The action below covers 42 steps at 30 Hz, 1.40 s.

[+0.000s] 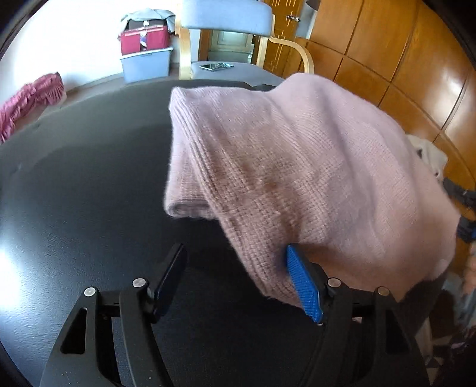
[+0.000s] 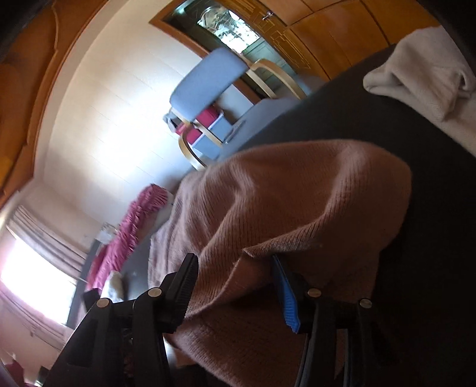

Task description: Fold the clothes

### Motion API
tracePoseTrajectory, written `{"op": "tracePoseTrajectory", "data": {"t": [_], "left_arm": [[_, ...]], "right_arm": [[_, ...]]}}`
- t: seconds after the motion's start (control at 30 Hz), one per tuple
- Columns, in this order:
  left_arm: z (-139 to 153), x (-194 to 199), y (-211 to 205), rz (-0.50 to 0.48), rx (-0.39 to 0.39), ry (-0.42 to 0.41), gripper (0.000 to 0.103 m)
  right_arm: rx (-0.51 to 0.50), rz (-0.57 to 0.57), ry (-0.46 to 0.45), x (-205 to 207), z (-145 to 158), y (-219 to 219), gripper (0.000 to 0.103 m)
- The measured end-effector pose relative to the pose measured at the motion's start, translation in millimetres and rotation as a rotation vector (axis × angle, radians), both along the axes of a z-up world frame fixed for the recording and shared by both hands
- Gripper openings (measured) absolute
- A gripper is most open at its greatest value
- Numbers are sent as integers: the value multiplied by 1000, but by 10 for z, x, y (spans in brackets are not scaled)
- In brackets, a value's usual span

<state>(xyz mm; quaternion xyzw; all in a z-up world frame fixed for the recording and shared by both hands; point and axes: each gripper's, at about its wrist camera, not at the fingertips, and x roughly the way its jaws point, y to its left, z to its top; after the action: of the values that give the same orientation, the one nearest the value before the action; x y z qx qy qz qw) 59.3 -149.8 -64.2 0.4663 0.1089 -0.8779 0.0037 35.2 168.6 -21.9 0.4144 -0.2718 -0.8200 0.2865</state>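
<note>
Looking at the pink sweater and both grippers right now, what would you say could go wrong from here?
1. The pink sweater drapes over the blue pad of the left gripper, whose jaws are open; pulling away may drag the fold apart.
2. Knit also lies between the open jaws of the right gripper and could snag there.
3. The sweater reaches the far edge of the black table and might slip off.

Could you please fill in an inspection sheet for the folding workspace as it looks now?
Surface: dark table, mostly bare.
Job's things: pink knit sweater, bunched on the table.
Clutter: pale garment at the table's far side.
Grippers: left gripper open, sweater draped on one finger; right gripper open, knit between its fingers.
Cables: nothing seen.
Surroundings: grey armchair, storage bin, wooden cupboards.
</note>
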Motion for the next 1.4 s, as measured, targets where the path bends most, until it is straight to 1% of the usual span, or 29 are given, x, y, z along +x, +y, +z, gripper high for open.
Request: {"op": "tracePoseTrajectory", "data": {"t": [0.1,0.17,0.2,0.23,0.27,0.3,0.37,0.43,0.5,0.53,0.57,0.63,0.73,0.83,0.87,0.9,0.93,0.97,1.0,1.03,1.07,1.1,1.13,1.17,1.2,1.23,1.27,1.33,1.4], "left_arm": [[6,-115,105,-30,37,14,74],[6,-178,236,-69,20,38,73],[11,-197,311,-95,1,54,56],[23,-204,382,-125,-19,68,35],[59,-204,424,-153,-23,77,12],[118,-197,443,-177,-12,86,12],[262,-205,456,-216,12,111,11],[495,-282,384,-218,40,163,10],[727,-359,311,-220,69,214,10],[847,-410,253,-219,91,233,10],[976,-481,167,-216,126,245,10],[1217,-626,43,-209,184,273,10],[1452,-886,-136,-153,176,323,10],[1467,-1297,-188,-81,189,333,10],[1432,-1428,-214,-54,185,327,11],[1352,-1552,-249,-23,172,310,14],[1259,-1699,-279,5,155,288,14],[1127,-1847,-301,30,125,238,19],[965,-1968,-323,54,84,162,26],[803,-2089,-345,78,44,86,26],[646,-2140,-358,95,21,28,26],[506,-2103,-368,98,25,-2,26],[412,-2034,-382,92,32,-3,26],[357,-1944,-388,78,35,14,27],[329,-1846,-373,60,27,39,29],[347,-1729,-330,38,-1,73,31],[380,-1599,-282,17,-38,111,36],[452,-1305,-133,-35,-123,189,43],[467,-1028,72,-125,-192,238,58]], "right_arm": [[73,27,-26,-51,-108,-213,53],[124,47,-37,-68,-185,-361,54],[148,59,-32,-56,-225,-435,51],[169,66,-16,-37,-245,-491,46],[174,68,-1,-22,-238,-507,35],[170,68,10,-12,-222,-504,29],[124,66,12,-26,-185,-446,20],[56,61,7,-56,-105,-348,17],[-30,59,5,-102,24,-239,12],[-73,58,7,-170,84,-201,9],[-116,57,8,-237,145,-163,9],[-151,53,39,-378,312,-102,8],[-171,44,93,-618,583,-83,8],[-169,14,126,-905,745,-201,8],[-158,-3,134,-999,767,-229,8],[-137,-25,140,-1102,784,-262,8],[-101,-53,142,-1212,775,-294,8],[-54,-84,140,-1328,749,-324,9],[-18,-113,131,-1440,696,-344,12],[11,-142,115,-1551,625,-358,16],[48,-165,76,-1644,532,-362,25],[90,-185,21,-1728,426,-361,26],[131,-204,-33,-1811,319,-360,26],[150,-212,-54,-1809,262,-345,28],[154,-211,-53,-1754,235,-323,28],[161,-203,-27,-1655,258,-313,28],[185,-192,23,-1507,339,-319,28],[256,-161,162,-1189,562,-375,29],[306,-73,292,-823,763,-472,33]]}}
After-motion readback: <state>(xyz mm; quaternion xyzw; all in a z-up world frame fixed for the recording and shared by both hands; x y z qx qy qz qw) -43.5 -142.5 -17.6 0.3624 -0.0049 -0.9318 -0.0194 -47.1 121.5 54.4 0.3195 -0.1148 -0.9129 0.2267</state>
